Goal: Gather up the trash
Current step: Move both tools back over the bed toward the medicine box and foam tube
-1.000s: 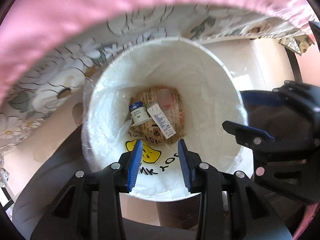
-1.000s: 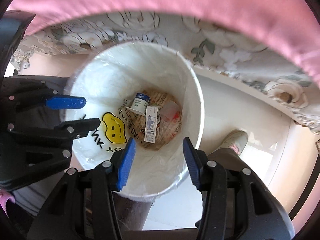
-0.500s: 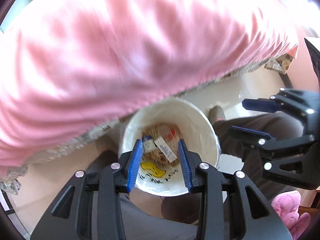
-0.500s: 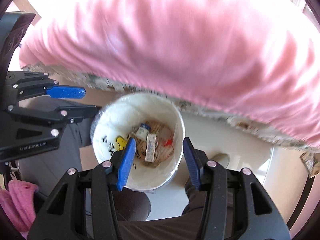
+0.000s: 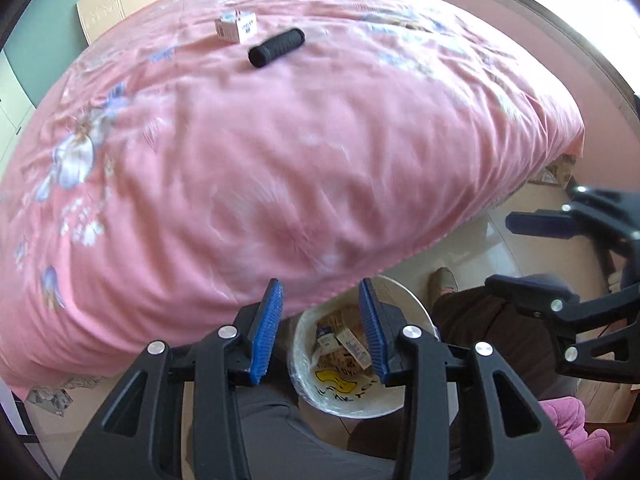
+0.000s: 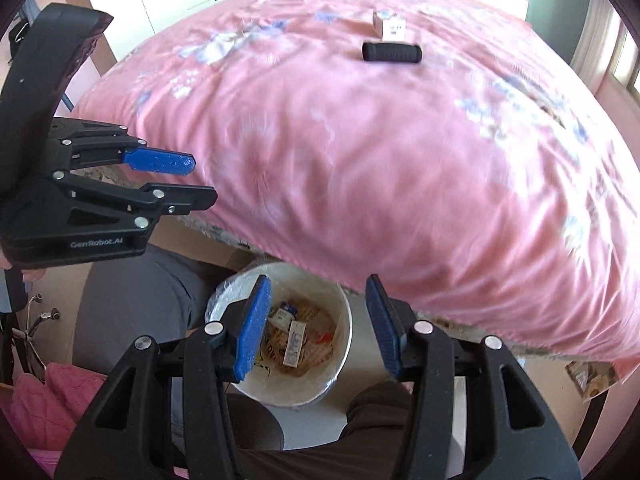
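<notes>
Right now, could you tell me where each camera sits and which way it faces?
Left wrist: on the left gripper, looking steeply down over the bed edge at the bin; own empty blue pads, the right gripper at right, and a trouser leg show.
Right wrist: on the right gripper, tilted down likewise; own empty pads, the left gripper at left, and trouser legs show.
Shared: bin, bed, the box and black roll on it.

Both wrist views look steeply down from above; both share the bin (image 5: 352,404) and bed (image 6: 400,160).
</notes>
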A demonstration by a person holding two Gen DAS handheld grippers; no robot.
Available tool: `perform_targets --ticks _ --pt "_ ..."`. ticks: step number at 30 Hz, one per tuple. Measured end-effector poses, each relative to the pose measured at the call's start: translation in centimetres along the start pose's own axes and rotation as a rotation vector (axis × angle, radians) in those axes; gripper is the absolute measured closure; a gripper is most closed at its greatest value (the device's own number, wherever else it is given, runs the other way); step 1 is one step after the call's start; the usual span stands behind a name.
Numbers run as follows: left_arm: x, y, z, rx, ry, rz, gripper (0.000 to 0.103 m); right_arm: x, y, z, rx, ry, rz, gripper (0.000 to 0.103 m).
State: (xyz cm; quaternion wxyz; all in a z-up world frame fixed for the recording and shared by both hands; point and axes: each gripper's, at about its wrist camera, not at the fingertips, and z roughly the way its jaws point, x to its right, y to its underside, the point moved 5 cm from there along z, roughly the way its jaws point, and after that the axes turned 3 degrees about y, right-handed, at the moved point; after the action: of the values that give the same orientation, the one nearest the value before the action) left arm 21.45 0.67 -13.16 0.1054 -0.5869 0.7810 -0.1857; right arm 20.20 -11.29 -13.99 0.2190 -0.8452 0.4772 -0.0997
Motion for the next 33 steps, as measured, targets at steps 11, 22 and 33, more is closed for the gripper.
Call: perform_targets --ticks 11,22,33 --pt "-3.1 -5.9 -3.2 0.080 -0.051 0.000 0.053 0.2 -5.7 -2.8 0.087 0.032 -0.057 0.053" --pt "-6.8 -13.9 -2.2 0.091 -0.095 -0.027 0.035 2.8 -12.0 -2.6 0.134 0.077 -0.167 0.035" --pt "-10.9 -23.4 3.0 0.084 -0.147 0.007 0.023 5.7 -19.3 0.3 0.167 0.049 -0.299 0.029"
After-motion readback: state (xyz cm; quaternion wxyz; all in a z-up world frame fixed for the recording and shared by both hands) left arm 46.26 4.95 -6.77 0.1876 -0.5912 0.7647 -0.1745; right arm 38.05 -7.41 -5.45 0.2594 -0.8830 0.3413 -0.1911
